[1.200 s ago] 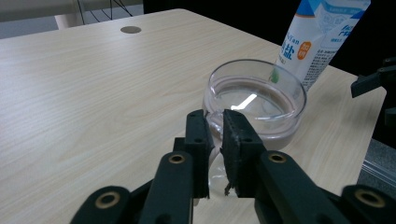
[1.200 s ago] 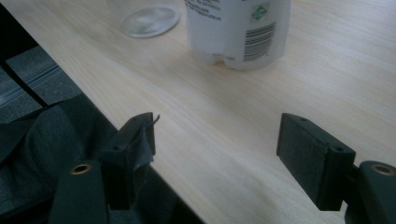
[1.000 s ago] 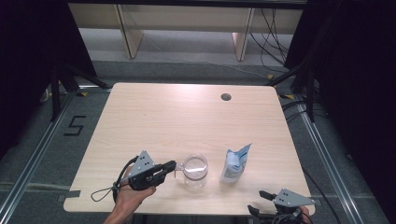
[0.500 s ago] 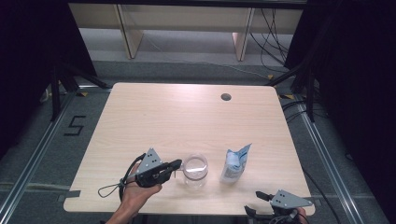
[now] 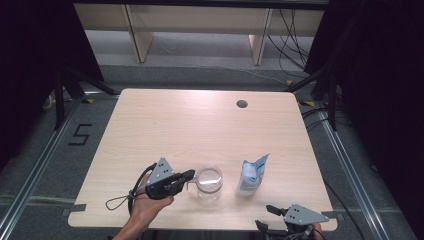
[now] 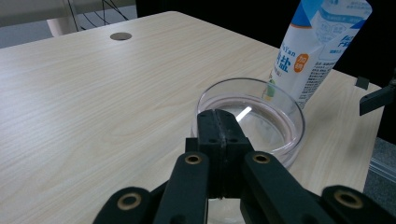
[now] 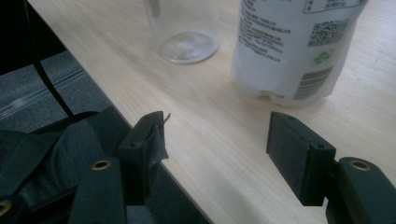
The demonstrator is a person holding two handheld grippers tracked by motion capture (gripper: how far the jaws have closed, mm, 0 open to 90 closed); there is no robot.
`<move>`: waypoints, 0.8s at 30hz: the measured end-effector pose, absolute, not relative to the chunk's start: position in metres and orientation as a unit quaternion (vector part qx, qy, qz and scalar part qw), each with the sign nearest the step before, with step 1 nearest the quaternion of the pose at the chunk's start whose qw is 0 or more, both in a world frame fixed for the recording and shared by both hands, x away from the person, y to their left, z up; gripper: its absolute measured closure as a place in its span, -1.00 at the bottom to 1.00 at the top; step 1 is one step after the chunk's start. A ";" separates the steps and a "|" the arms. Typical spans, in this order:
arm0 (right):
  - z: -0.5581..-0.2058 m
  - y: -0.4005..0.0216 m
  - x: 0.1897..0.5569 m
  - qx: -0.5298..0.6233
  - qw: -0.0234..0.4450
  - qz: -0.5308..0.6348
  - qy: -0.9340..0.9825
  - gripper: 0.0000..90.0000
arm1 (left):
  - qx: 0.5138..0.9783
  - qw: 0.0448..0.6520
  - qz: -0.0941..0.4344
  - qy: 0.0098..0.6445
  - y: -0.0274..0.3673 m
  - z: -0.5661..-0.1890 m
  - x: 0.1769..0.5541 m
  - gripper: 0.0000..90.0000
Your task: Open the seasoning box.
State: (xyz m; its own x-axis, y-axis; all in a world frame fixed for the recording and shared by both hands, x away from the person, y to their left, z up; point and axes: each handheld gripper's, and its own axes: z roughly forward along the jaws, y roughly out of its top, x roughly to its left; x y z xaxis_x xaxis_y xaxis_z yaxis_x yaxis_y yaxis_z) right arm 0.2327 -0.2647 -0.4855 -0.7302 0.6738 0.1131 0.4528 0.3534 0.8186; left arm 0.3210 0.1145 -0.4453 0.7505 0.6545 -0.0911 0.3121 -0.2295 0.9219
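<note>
The left gripper [image 5: 187, 176] has come in a bit closer & now its jaws are squeezed together on the near rim of the clear glass jar [image 5: 208, 181]. From the left gripper view the two black jaws meet right at the glass edge [image 6: 219, 122], so the thin wall is prob pinched between them, tho it's hard to see the glass itself there. The jar stands upright near the front of the table [image 5: 200, 125], with nothing in it.

Just beside the jar, on its right, stands the blue & white salt bag [image 5: 251, 174]. It is not touching the jar.

The right gripper [image 5: 272, 210] waits low at the front table edge. Its jaws have just been closing a little, but they are apart w/ nothing between them [image 7: 212, 154].

So the jar is now held steady. My guess is the right one goes for the bag next, maybe to pour.
</note>
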 end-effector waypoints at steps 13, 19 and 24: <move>-0.485 -0.253 0.234 0.317 0.128 0.462 0.818 -0.05 | 0.764 0.534 0.168 0.321 0.116 -0.450 0.323 0.99; -0.483 -0.240 0.236 0.309 0.135 0.468 0.817 0.15 | 0.766 0.533 0.165 0.319 0.117 -0.450 0.321 0.99; -0.481 -0.227 0.241 0.297 0.142 0.472 0.818 0.26 | 0.765 0.535 0.165 0.317 0.118 -0.450 0.321 0.99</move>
